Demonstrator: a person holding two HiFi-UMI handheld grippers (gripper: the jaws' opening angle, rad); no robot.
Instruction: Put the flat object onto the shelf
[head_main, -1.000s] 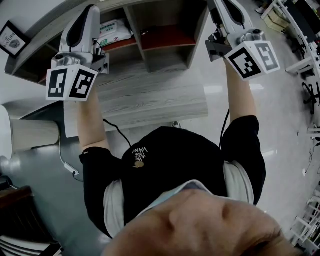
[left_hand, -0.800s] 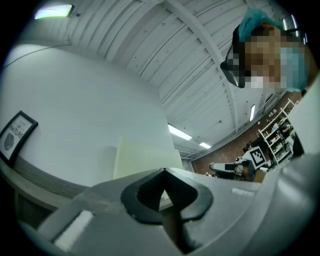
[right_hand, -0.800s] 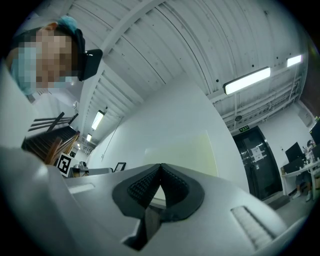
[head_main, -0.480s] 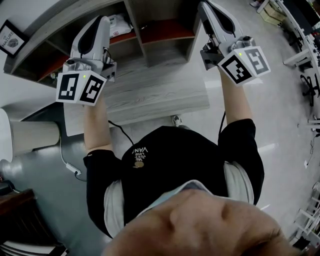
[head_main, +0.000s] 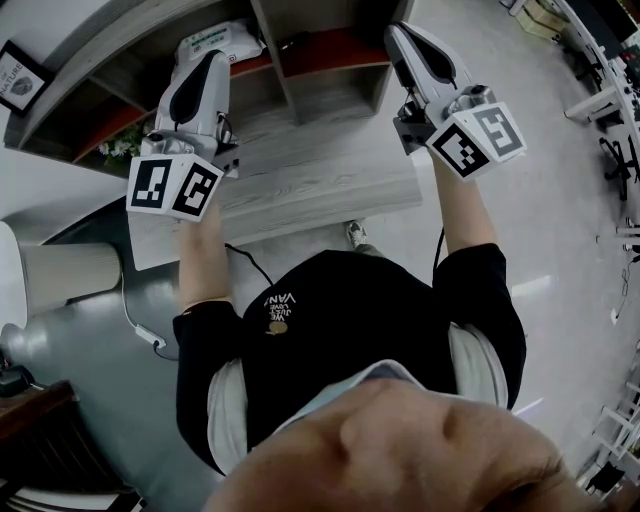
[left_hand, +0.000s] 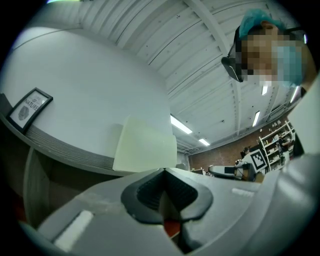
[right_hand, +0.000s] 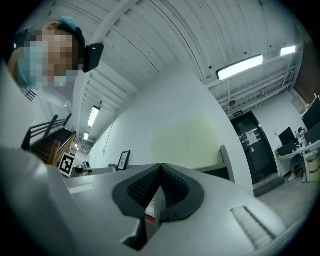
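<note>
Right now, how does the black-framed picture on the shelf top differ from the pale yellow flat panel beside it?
The black-framed picture has a dark border and print; the pale yellow flat panel is plain and borderless. In the left gripper view the picture sits far left; the panel stands past the shut left gripper and shows larger. Both stand on the grey shelf top before the white wall.

Showing silver-grey shells with black oval insets on the left gripper (head_main: 213, 58) and the right gripper (head_main: 397, 30). Carrying black-and-white square markers on the left cube (head_main: 172, 187) and the right cube (head_main: 478, 140). Glowing pale yellow in the flat sheet (left_hand: 145, 145), above black ribbed pads (left_hand: 150, 192). Running grey wood grain across the shelf (head_main: 275, 50), with red-brown boards (head_main: 335, 48) in the far compartments. Displaying green print on a white packet (head_main: 210, 42), a black frame on the far-left picture (head_main: 22, 78), and white lettering on the near black shirt (head_main: 340, 320).
</note>
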